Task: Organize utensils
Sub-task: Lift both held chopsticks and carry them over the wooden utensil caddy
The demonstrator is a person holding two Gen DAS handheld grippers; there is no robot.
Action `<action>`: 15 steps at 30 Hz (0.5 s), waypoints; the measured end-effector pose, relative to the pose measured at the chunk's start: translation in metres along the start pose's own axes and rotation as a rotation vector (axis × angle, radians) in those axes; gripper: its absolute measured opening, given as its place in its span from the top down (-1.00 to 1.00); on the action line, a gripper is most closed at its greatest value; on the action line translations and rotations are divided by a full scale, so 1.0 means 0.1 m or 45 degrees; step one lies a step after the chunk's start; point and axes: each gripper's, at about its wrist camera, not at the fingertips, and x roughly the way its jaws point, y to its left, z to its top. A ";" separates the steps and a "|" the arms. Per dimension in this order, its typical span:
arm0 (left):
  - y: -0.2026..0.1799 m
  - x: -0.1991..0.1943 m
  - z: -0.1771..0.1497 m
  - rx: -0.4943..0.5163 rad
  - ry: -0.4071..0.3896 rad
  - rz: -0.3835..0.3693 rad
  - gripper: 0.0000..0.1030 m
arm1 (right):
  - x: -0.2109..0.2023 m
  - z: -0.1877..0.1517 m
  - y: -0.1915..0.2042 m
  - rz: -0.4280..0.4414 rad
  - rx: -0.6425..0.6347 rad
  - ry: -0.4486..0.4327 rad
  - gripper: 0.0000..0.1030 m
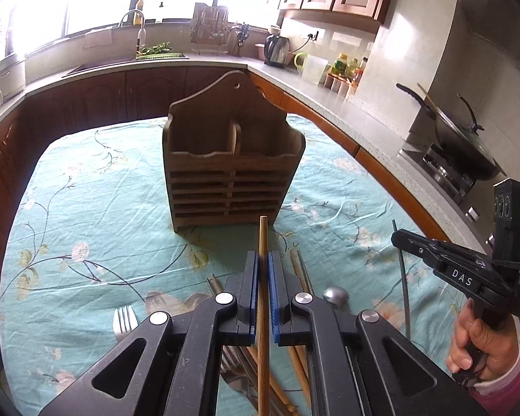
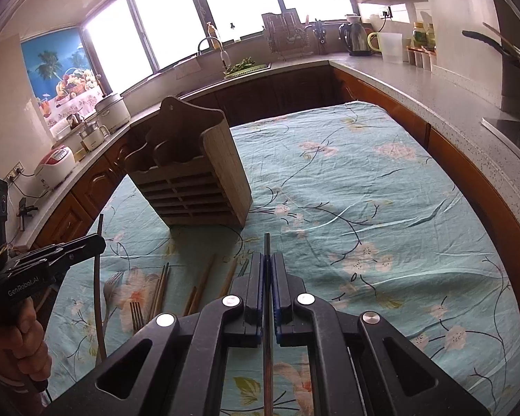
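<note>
A wooden two-compartment utensil holder (image 1: 232, 163) stands upright on the floral tablecloth; it also shows in the right wrist view (image 2: 194, 180). My left gripper (image 1: 263, 260) is shut on a light wooden chopstick (image 1: 263, 298) that points toward the holder's base. My right gripper (image 2: 268, 260) is shut on a dark thin chopstick (image 2: 267, 312); it also shows at the right of the left wrist view (image 1: 397, 237) with the dark chopstick (image 1: 404, 277) hanging down. Loose chopsticks (image 2: 163, 287), forks (image 2: 137, 315) and a spoon (image 1: 335, 294) lie on the cloth below the grippers.
The table's turquoise floral cloth (image 2: 364, 208) stretches right of the holder. A kitchen counter (image 1: 329, 97) wraps around the table, with a kettle (image 1: 276, 50), a sink and a wok (image 1: 464, 142) on the stove at right. Rice cookers (image 2: 55, 166) stand on the left counter.
</note>
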 end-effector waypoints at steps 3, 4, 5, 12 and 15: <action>0.04 -0.25 -0.04 -0.017 -0.052 -0.019 0.93 | -0.13 0.05 0.05 0.015 -0.013 -0.044 0.92; 0.04 -0.32 -0.05 -0.019 -0.069 -0.023 0.93 | -0.19 0.07 0.08 0.020 -0.021 -0.062 0.92; 0.03 -0.39 -0.07 -0.021 -0.087 -0.026 0.93 | -0.24 0.09 0.10 0.025 -0.027 -0.078 0.92; 0.10 -0.84 -0.18 -0.042 -0.222 -0.033 0.93 | -0.62 0.27 0.22 0.070 -0.040 -0.220 0.92; 0.12 -0.94 -0.24 -0.048 -0.260 -0.024 0.93 | -0.72 0.36 0.26 0.087 -0.046 -0.269 0.92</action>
